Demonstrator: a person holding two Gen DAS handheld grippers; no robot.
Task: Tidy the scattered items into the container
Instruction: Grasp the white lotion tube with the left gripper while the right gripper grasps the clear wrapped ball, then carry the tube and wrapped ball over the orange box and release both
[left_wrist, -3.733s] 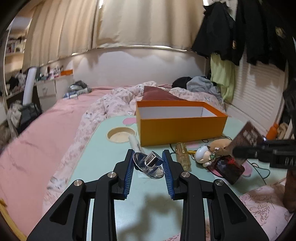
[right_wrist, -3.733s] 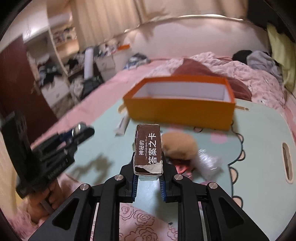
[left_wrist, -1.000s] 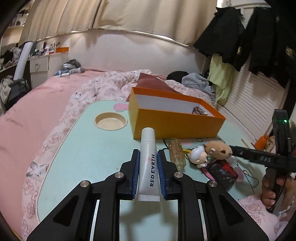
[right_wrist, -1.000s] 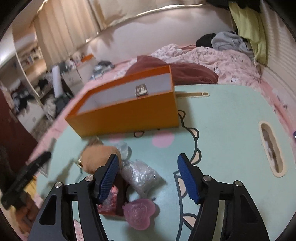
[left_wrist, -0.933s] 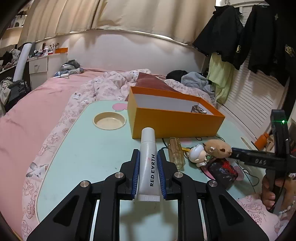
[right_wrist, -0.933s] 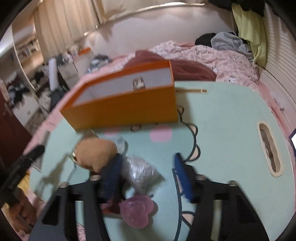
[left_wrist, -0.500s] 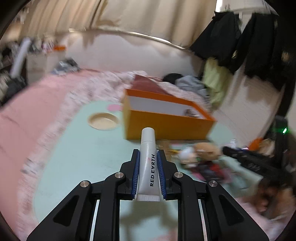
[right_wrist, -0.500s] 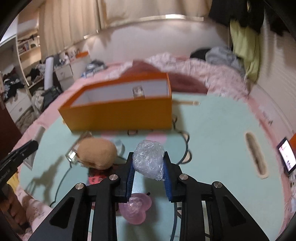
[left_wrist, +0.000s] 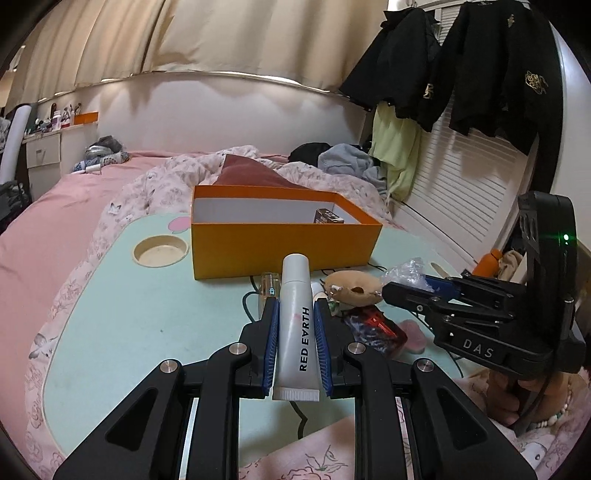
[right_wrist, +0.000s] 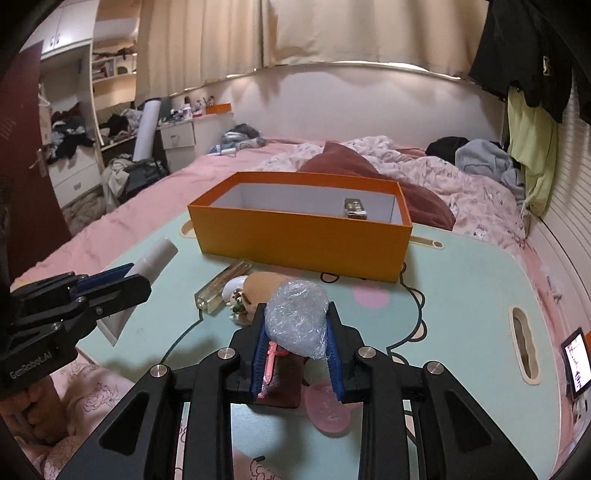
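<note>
**Both grippers loaded, box ahead**

Left wrist: left gripper (left_wrist: 295, 325) clamps tube (left_wrist: 296, 325), long axis pointing at box (left_wrist: 284, 243), just beyond.

Right wrist: right gripper (right_wrist: 295, 332), jaws just closed, pinches plastic wad (right_wrist: 297, 317); box (right_wrist: 299, 240) farther ahead.

orange box (right_wrist: 301, 242), mint-green table (left_wrist: 147, 314), pink floral bedding (left_wrist: 55, 206), grey-white tube (left_wrist: 295, 325).

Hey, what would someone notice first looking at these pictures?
Probably the bright orange box at the far side of the pale green table. Nearer, the left hand-held gripper clamps a white RED EARTH tube, and the right hand-held gripper grips a crinkled plastic-wrapped bundle.
</note>
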